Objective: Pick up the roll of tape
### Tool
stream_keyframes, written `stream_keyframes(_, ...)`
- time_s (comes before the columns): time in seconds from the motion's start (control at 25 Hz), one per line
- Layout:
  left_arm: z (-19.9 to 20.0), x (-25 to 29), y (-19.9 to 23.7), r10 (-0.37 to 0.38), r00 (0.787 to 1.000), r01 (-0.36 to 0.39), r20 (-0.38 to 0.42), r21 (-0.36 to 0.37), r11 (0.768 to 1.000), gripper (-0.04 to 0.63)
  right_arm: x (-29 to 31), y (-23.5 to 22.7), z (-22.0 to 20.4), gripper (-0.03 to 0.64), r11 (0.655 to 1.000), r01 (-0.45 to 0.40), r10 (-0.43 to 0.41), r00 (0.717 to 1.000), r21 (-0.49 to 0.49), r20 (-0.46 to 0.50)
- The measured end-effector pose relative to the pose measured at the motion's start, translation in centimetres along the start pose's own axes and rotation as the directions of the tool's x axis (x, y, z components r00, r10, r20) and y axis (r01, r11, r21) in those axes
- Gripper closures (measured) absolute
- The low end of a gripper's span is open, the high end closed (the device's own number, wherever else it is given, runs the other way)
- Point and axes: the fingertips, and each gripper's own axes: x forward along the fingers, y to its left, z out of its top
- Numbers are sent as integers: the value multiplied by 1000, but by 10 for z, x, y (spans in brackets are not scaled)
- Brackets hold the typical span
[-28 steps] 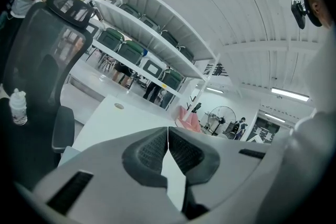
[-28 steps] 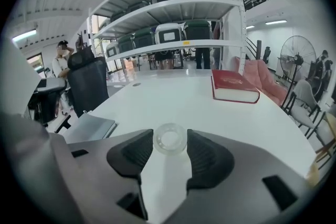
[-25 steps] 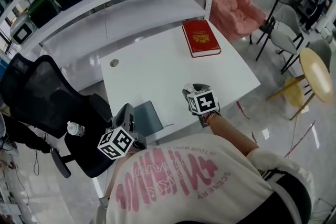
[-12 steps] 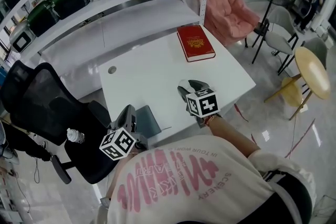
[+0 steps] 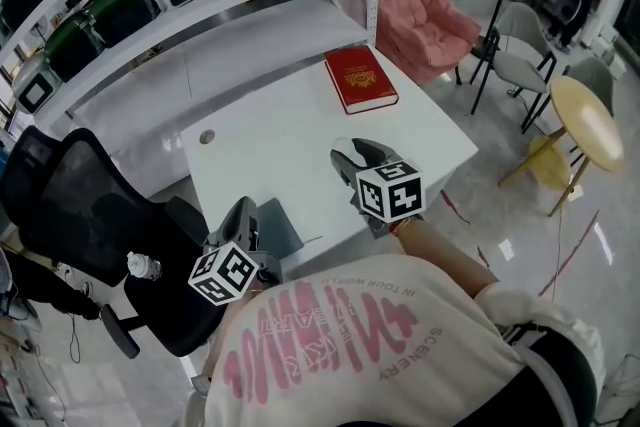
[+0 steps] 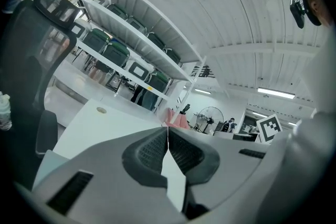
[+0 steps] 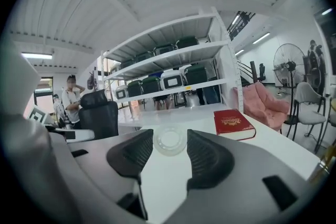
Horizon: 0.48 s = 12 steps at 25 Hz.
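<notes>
Right gripper [image 7: 170, 136]: jaws part-spread and pinching the roll of tape [image 7: 169, 142]. It's a clear roll, hole facing the camera, with a pad on each side. The gripper points away from the person, tipped slightly below level, over the near-right part of the white table [image 5: 270, 150]; the tape looks clear of the tabletop. Its marker cube [image 5: 390, 192] faces up. The right forearm [image 5: 440, 250] runs straight back to the torso, elbow bent.

Left gripper [image 6: 168, 134]: jaws pressed together, nothing between them. It points roughly level across the table from the near-left corner, above a grey-blue pad [image 5: 280, 225] that lies at that edge.

Further out, a red book [image 5: 360, 79] lies flat at the table's far-right corner, well apart from the tape. A black office chair [image 5: 70, 205] stands left of the table.
</notes>
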Motion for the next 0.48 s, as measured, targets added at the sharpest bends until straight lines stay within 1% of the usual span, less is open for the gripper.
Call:
stream_keyframes(0.08,7,-5,-6,-15,1000,15,17,12,1000,571,-11,3,9,399,1000,1,-2,999,11,37)
stream_keyframes(0.24,23,-16,-19,-51,998,49,47,39,998,571,-32,14,28,397,999,25,-23,995,-24,96)
stream_keyframes(0.48,42,-35,-37,-108,992,104,57,68,992,571,-58,35,44,397,999,48,-44,990,-26,136)
